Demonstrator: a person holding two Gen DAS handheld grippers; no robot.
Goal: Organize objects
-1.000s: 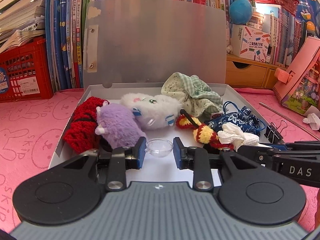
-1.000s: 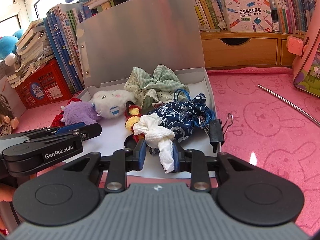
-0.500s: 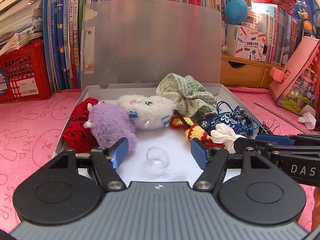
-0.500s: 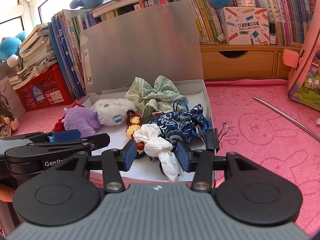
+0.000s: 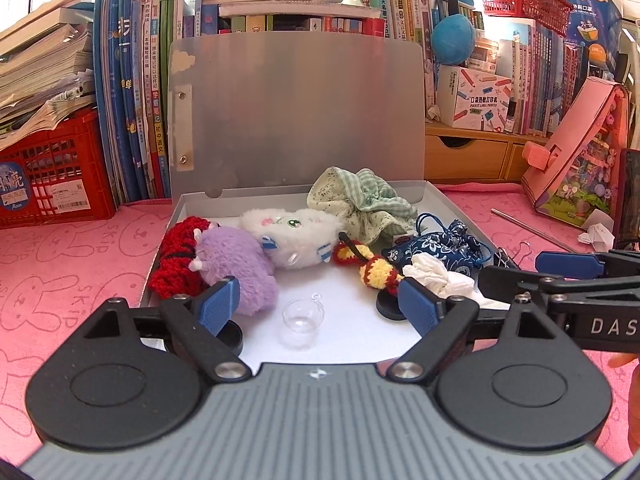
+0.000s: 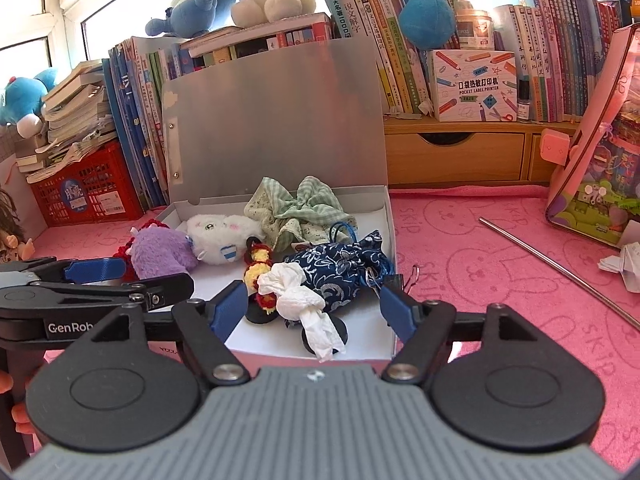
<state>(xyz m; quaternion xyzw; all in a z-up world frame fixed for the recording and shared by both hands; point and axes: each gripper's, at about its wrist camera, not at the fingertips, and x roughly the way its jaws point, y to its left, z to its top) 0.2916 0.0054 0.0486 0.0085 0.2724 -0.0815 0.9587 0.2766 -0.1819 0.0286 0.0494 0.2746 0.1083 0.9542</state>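
An open grey box point(image 5: 444, 204) with its lid point(image 5: 296, 112) standing up holds a purple plush point(image 5: 236, 264), a white plush point(image 5: 292, 236), red knitwear point(image 5: 176, 264), a green cloth point(image 5: 360, 204), a blue floral pouch point(image 5: 436, 246), a yellow-red knitted piece point(image 5: 372, 266), a crumpled white tissue point(image 5: 436, 274) and a clear small cup point(image 5: 301, 317). My left gripper point(image 5: 318, 306) is open, above the box's front edge with the cup lying free between its fingers. My right gripper point(image 6: 310, 308) is open around the tissue point(image 6: 304, 304), not touching it.
A black binder clip point(image 6: 396, 280) sits at the box's right wall. A metal rod point(image 6: 560, 268) and folded paper point(image 6: 624, 264) lie on the pink mat at right, near a pink toy house point(image 6: 600, 152). Books, a red crate point(image 5: 48, 168) and wooden drawers point(image 6: 452, 156) line the back.
Both grippers have opened and pulled back and up. The left one let go of the clear cup, the right one let go of the tissue; both things now lie in the box.
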